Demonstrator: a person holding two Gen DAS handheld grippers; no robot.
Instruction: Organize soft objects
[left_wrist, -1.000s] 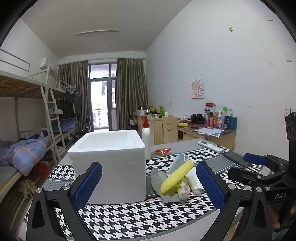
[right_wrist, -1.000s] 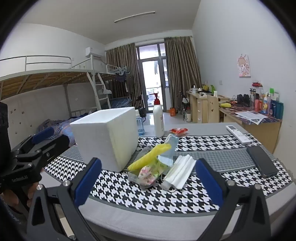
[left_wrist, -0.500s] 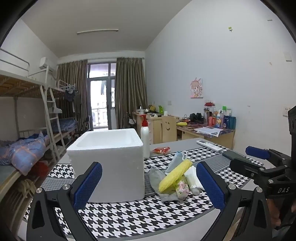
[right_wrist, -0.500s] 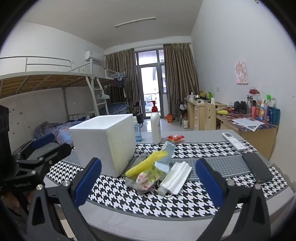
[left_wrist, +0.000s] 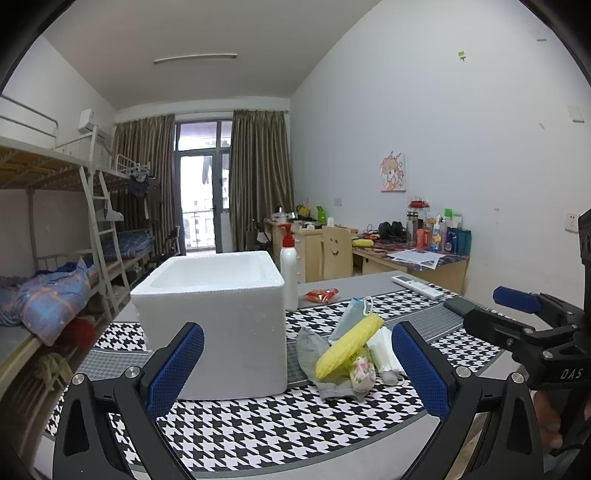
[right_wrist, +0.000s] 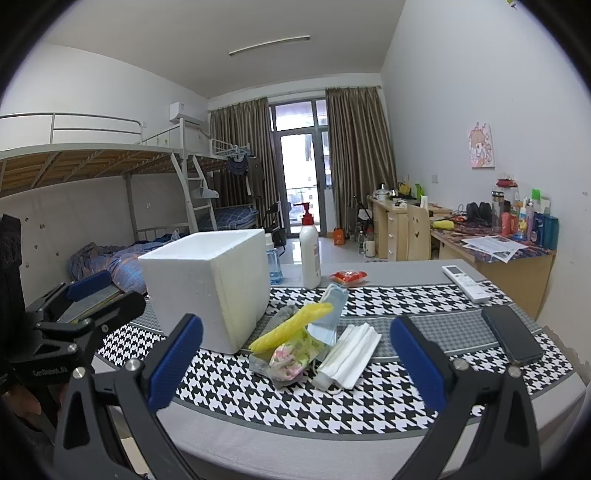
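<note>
A pile of soft things lies on the houndstooth cloth beside a white foam box (left_wrist: 218, 317) (right_wrist: 210, 284): a yellow corn-shaped sponge (left_wrist: 349, 347) (right_wrist: 291, 326), a grey sock (left_wrist: 308, 352), a floral pouch (left_wrist: 362, 371) (right_wrist: 291, 356), a blue face mask (right_wrist: 330, 310) and folded white masks (right_wrist: 349, 354). My left gripper (left_wrist: 295, 369) is open, held back from the table edge, empty. My right gripper (right_wrist: 295, 362) is open too, framing the pile from a distance.
A pump bottle (right_wrist: 309, 254), a red packet (right_wrist: 349, 277), a remote (right_wrist: 466, 282) and a dark phone (right_wrist: 511, 338) also lie on the table (right_wrist: 332, 439). A bunk bed (right_wrist: 110, 166) stands at left, and cluttered desks (right_wrist: 491, 247) line the right wall.
Both grippers have drawn back slightly and risen a little; the pile and box look a bit farther off. Nothing on the table has moved.
</note>
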